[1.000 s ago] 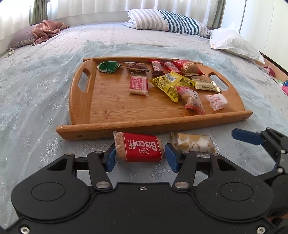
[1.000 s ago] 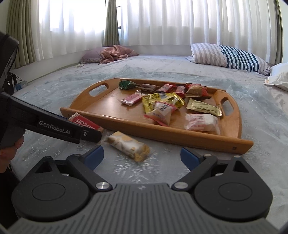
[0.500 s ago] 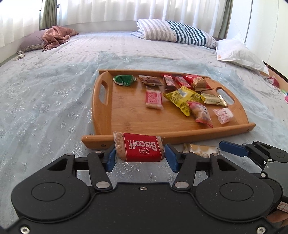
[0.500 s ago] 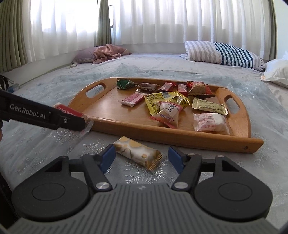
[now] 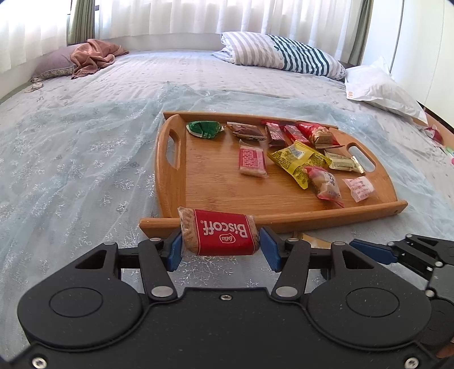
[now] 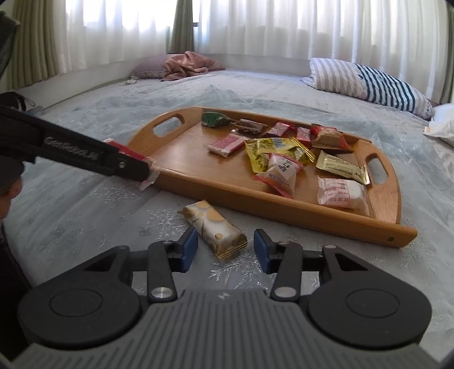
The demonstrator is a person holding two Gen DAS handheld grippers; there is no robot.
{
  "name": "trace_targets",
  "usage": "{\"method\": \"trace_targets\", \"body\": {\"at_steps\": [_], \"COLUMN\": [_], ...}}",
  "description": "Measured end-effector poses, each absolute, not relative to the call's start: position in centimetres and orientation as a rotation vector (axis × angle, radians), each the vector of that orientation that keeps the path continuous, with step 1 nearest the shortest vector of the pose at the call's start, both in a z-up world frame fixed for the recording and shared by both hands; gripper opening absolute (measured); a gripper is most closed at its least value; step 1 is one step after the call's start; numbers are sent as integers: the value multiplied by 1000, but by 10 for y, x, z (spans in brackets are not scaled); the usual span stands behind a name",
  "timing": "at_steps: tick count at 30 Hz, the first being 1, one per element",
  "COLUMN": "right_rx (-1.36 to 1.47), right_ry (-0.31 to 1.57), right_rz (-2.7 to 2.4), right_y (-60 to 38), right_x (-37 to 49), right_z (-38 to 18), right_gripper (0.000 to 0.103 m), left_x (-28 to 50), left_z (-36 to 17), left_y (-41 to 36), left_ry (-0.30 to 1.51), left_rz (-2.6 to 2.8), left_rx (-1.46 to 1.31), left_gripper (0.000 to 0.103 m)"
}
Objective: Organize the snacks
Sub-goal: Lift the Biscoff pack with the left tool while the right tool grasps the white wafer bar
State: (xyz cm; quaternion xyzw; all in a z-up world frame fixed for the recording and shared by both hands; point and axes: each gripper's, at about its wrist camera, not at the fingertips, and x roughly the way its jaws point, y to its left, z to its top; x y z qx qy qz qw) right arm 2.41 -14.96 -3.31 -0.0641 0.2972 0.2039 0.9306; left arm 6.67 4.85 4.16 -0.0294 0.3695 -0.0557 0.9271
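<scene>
Left gripper [image 5: 220, 249]: jaws clamp Biscoff [image 5: 220, 235], now lifted toward tray [image 5: 283, 218].
Right gripper [image 6: 225, 249]: jaws just closing around gold bar [image 6: 214, 228], not yet gripping; pickup imminent.

Daylight pours through the white curtains [image 5: 198, 17] — they glare, washed out. The bed [image 5: 71, 147] is evenly lit, shadows soft. Both views bend at the edges, corners dark — the left gripper's arm [image 6: 85, 153] looks slightly blurred.

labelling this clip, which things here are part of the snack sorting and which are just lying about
Job:
- Biscoff packet, in left gripper
- gold-spotted snack bar, between right gripper jaws, which have been closing
- wooden tray of snacks

Lying about:
- striped pillow
- pink cloth
- white bag
</scene>
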Motion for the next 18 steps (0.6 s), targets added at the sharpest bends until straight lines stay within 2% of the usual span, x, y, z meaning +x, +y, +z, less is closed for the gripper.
{"method": "trace_targets", "body": {"at_steps": [1, 6, 14, 17, 18], "right_rx": [-148, -252, -248, -244, -241], "right_ry": [598, 547, 588, 612, 625], "right_rz": [427, 461, 520, 521, 520], "right_y": [-149, -141, -132, -131, -130], "right_x": [22, 22, 38, 41, 43], "right_z": [-31, -29, -32, -31, -30], "right_gripper": [63, 71, 72, 60, 49], "left_x": [67, 69, 75, 80, 81], "left_z": [41, 41, 44, 46, 47], "left_y": [49, 51, 55, 56, 57], "left_ry": [758, 759, 765, 767, 767], "left_rz": [-113, -110, -127, -142, -145], "left_rx": [-59, -67, -77, -86, -87], "left_gripper": [53, 53, 53, 53, 53]}}
